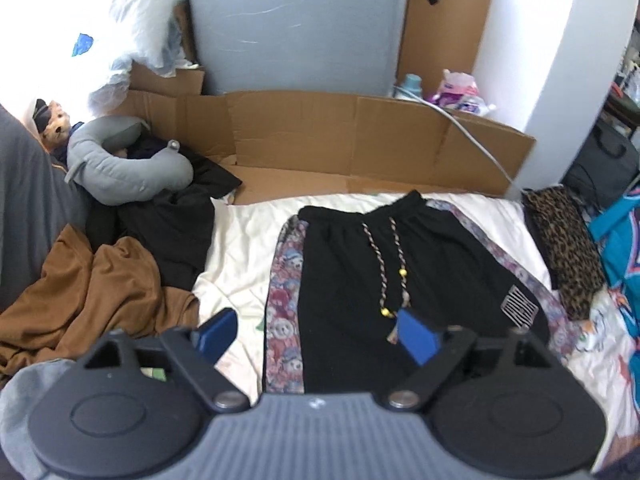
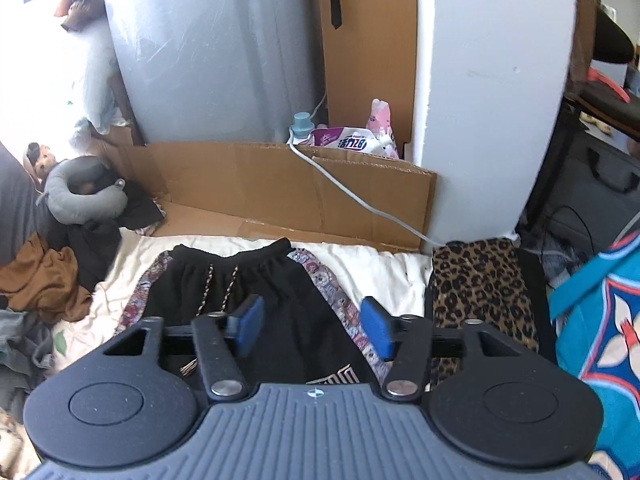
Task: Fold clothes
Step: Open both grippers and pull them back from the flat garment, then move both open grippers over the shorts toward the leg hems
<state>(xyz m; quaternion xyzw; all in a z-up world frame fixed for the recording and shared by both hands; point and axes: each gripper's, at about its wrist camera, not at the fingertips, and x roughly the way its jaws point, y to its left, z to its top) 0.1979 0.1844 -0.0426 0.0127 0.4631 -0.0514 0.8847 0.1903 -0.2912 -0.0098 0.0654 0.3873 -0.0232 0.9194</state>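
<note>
Shorts (image 1: 400, 276) hem under left view only

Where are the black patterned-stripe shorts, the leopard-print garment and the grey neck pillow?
Black shorts with patterned side stripes (image 1: 344, 264): left wrist view, front panel below the waistband.
Leopard-print garment (image 2: 480, 280): right wrist view, middle of the fabric.
Grey U-shaped neck pillow (image 1: 132, 168): left wrist view, lower curve.

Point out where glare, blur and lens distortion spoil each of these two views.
Left wrist view: the upper left corner is blown out white around the stuffed toy; fisheye bows the cardboard edge; the background is soft. Right wrist view: glare at far left, streaky reflections on the plastic-wrapped grey panel, the white pillar curves.
</note>
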